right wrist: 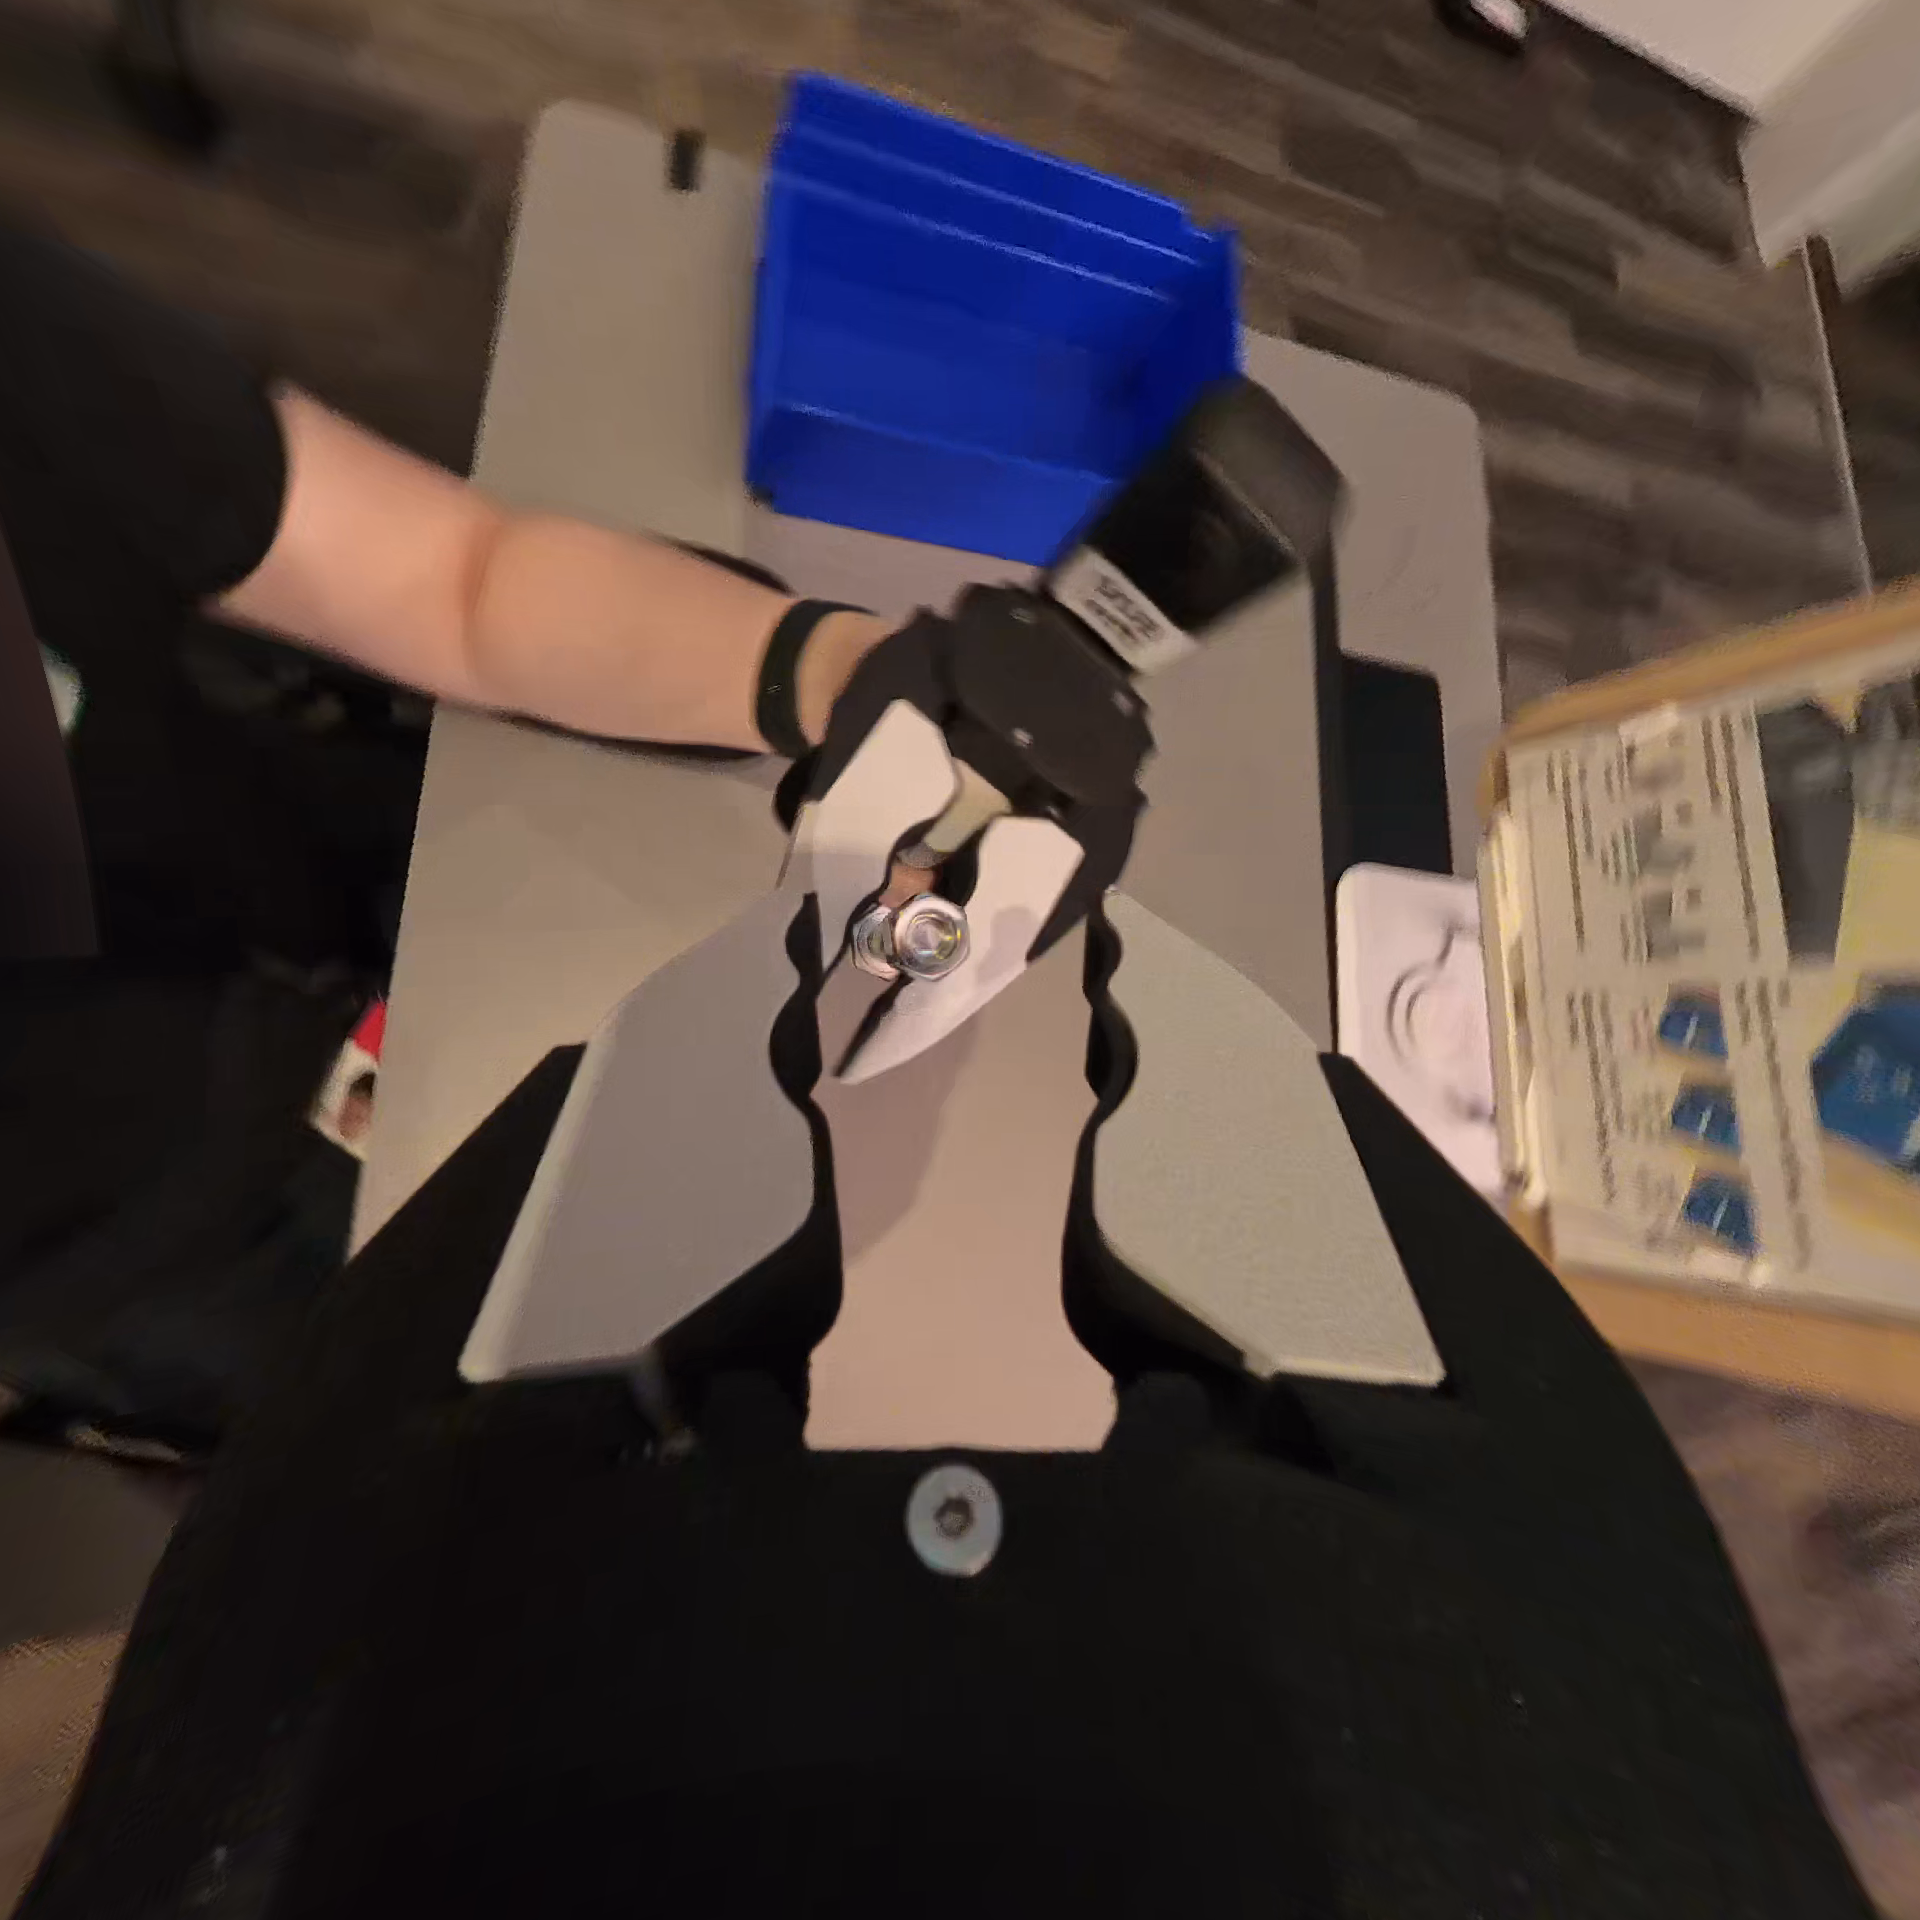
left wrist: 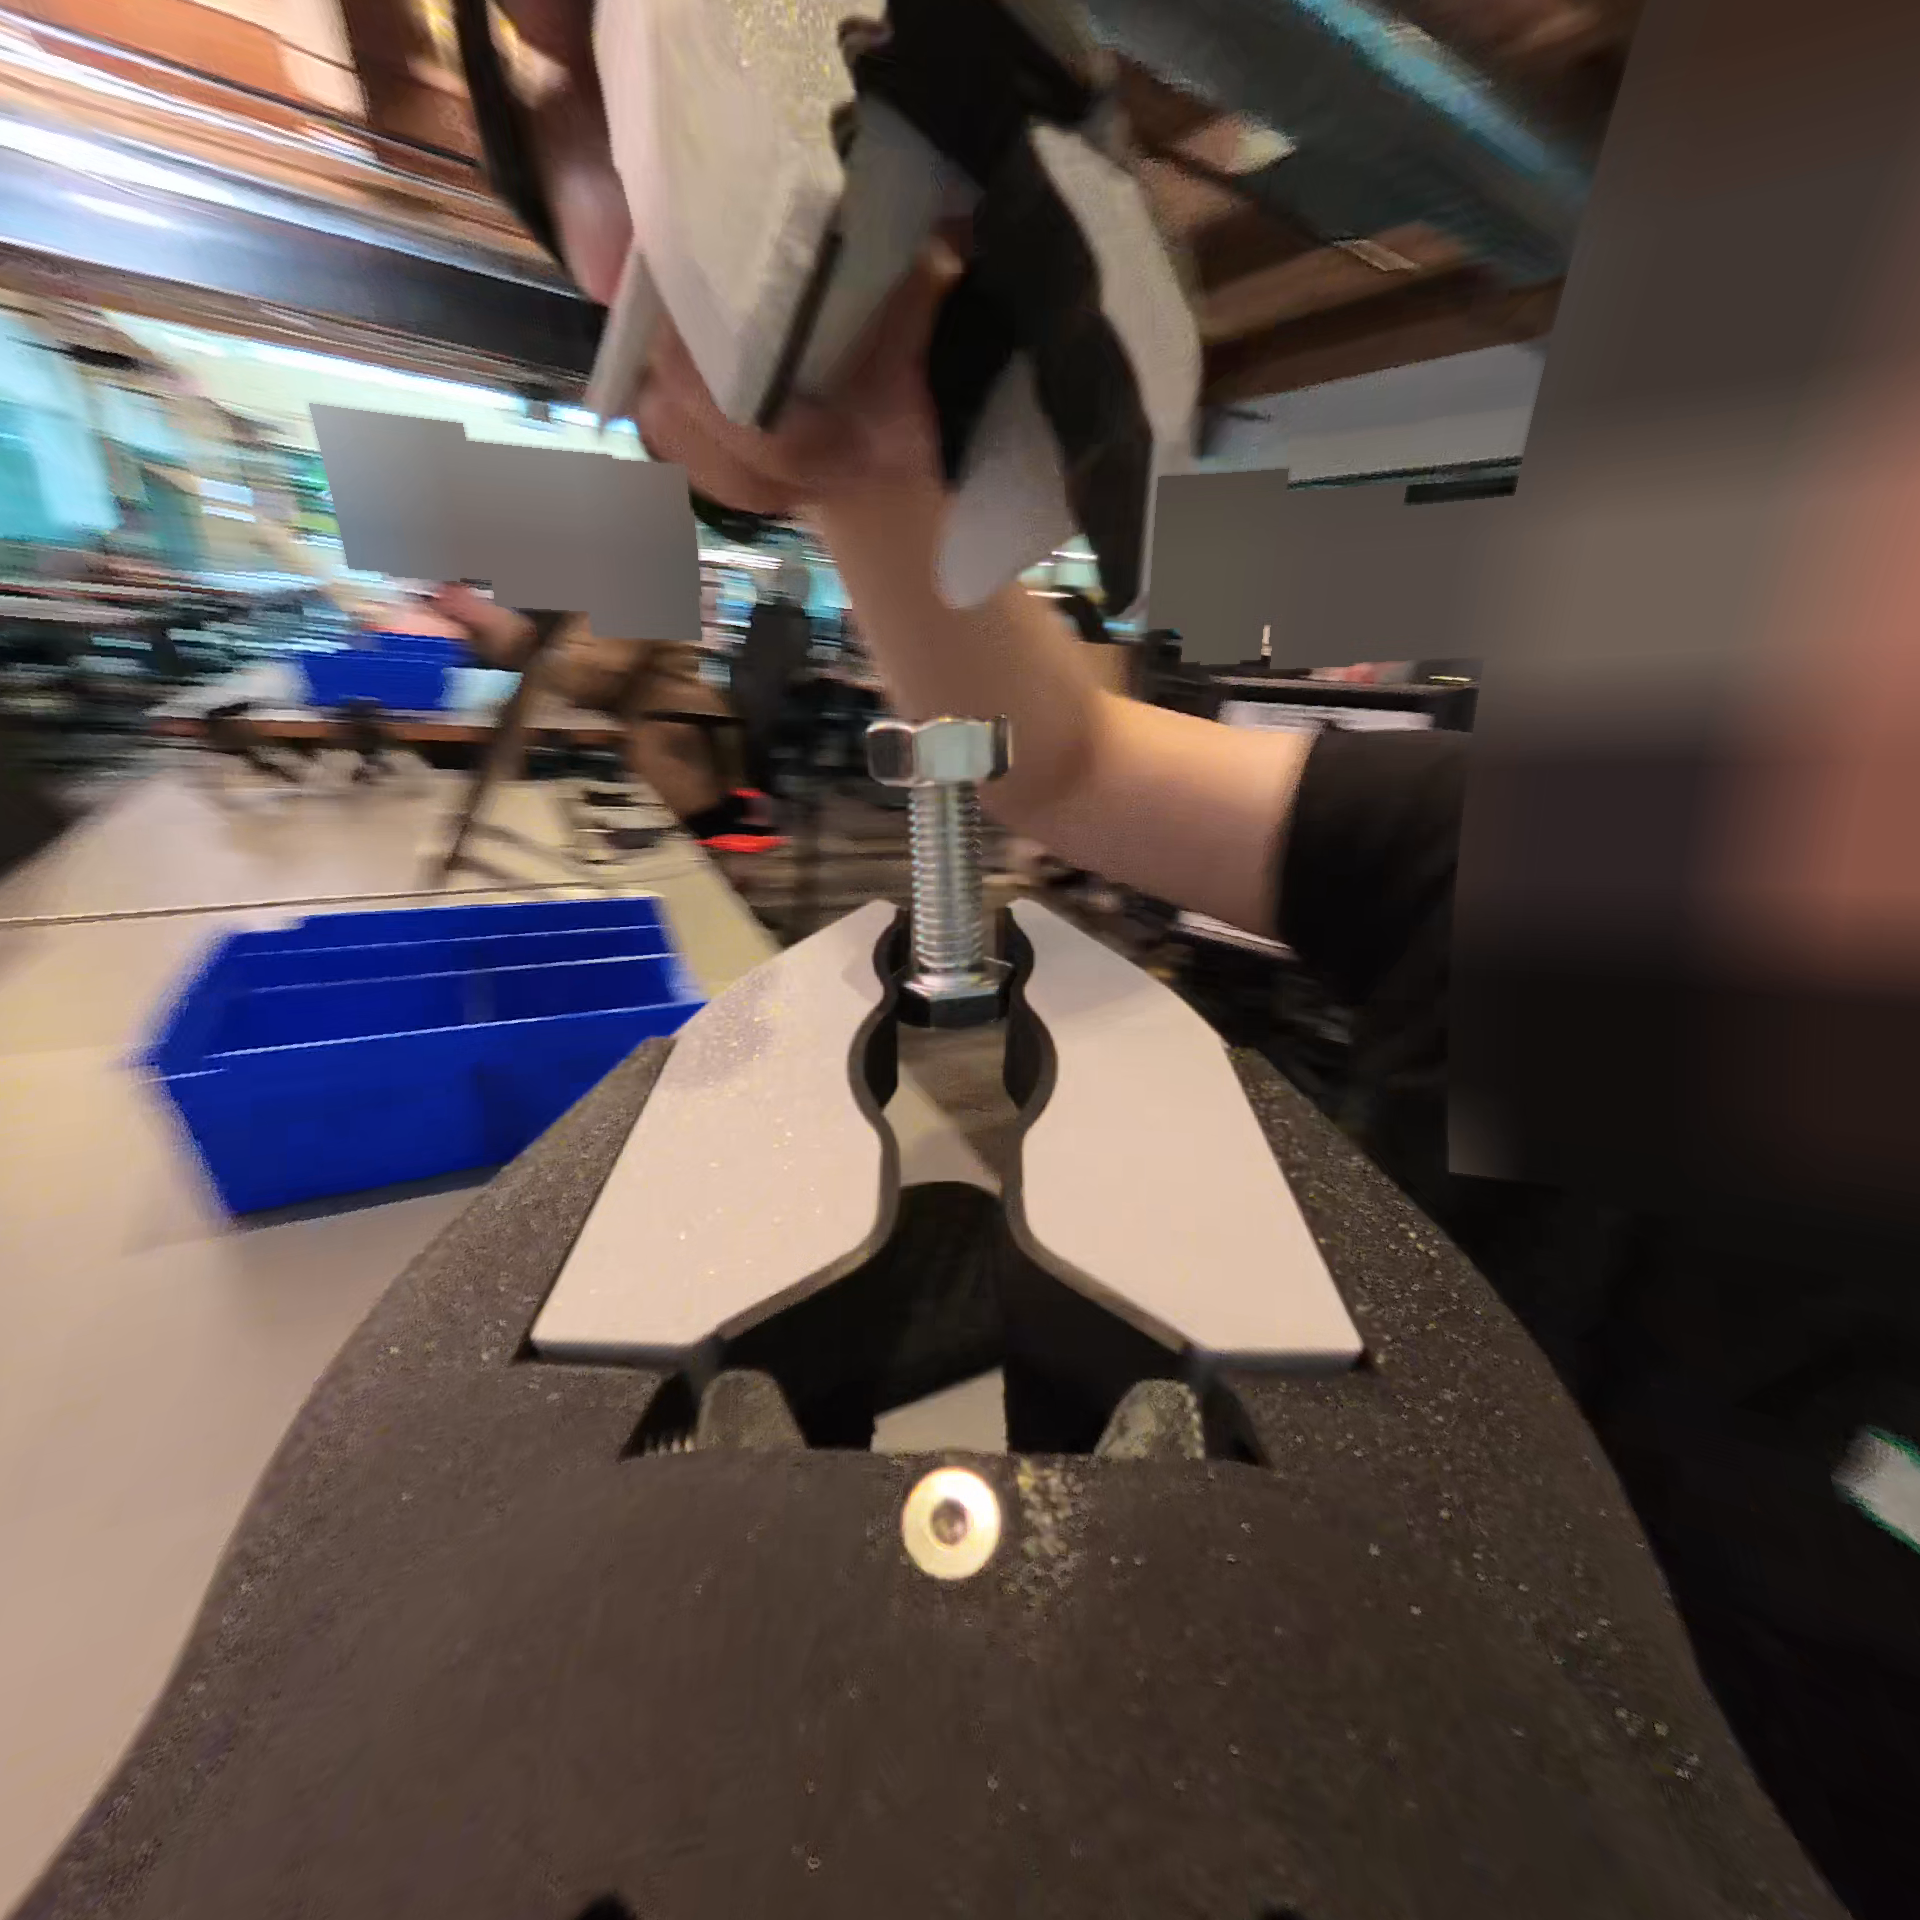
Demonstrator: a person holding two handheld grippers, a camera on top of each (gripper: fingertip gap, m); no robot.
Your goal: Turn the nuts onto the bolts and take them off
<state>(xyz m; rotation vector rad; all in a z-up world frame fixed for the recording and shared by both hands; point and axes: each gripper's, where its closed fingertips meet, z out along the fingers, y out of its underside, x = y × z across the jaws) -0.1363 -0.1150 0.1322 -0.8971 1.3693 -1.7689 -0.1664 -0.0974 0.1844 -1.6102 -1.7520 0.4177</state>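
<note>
Your left claw (left wrist: 951, 971) clamps the bolt (left wrist: 943, 883) head, holding it upright at frame centre so the nut (left wrist: 938, 750) is exposed; your right claw (right wrist: 951, 977) hovers open above.

A large open workshop or lab: long work benches (left wrist: 343, 727) with blue parts bins (left wrist: 416, 1049) cross the left of the frame, exposed wooden ceiling beams (left wrist: 1351, 301) run overhead, and wood-plank floor (right wrist: 1455, 187) shows below.
</note>
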